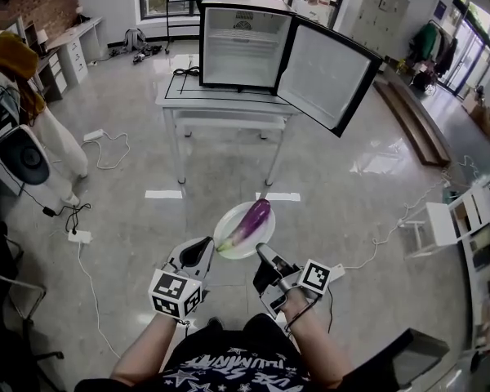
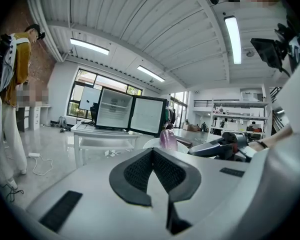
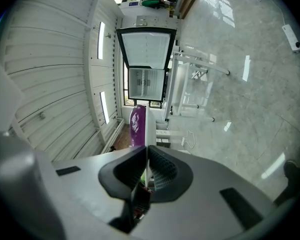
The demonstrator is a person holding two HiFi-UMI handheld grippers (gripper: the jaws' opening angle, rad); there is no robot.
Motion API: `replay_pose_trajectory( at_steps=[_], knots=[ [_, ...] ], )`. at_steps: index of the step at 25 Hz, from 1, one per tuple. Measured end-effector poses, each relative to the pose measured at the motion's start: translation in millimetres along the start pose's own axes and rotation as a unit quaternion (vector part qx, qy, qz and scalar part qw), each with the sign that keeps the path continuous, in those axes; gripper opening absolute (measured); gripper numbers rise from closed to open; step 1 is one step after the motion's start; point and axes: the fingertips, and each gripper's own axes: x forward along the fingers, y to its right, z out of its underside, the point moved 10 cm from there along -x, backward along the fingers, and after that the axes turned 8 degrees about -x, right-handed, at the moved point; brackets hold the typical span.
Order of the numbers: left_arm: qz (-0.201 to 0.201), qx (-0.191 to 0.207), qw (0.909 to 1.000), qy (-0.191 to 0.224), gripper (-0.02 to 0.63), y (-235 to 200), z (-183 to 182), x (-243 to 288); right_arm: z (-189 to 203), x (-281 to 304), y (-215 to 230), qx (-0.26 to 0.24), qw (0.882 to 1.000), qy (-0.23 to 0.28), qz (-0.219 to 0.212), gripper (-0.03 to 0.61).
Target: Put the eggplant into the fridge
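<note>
A purple eggplant (image 1: 251, 220) lies on a white plate (image 1: 235, 251), carried in the air over the floor. My right gripper (image 1: 264, 254) is shut on the plate's near right rim. In the right gripper view the plate (image 3: 146, 133) runs edge-on out of the jaws of the right gripper (image 3: 146, 149), with the eggplant (image 3: 137, 126) on its left. My left gripper (image 1: 204, 250) is shut with nothing in it, its tip beside the plate's left rim. The small fridge (image 1: 241, 47) stands on a white table (image 1: 229, 102) ahead, door (image 1: 327, 73) swung open to the right, inside empty.
Cables and a power strip (image 1: 79, 236) lie on the floor at left. A white shelf unit (image 1: 474, 219) stands at right, desks (image 1: 69, 47) at far left. A person in a yellow jacket (image 2: 17, 59) stands left in the left gripper view.
</note>
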Motion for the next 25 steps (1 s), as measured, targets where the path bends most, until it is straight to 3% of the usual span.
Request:
replay_pose_trajectory(
  at_steps=[13,25],
  knots=[
    [-0.021,-0.015,0.9997,-0.002,0.009,-28,3,5,-10,38,10,0.009,1.0,-0.012,-0.009,0.021],
    [-0.055,-0.015,0.9984,0.003,0.009,-66,-28,97,-98,116,38,0.02,0.999,-0.041,-0.022,0.021]
  ],
)
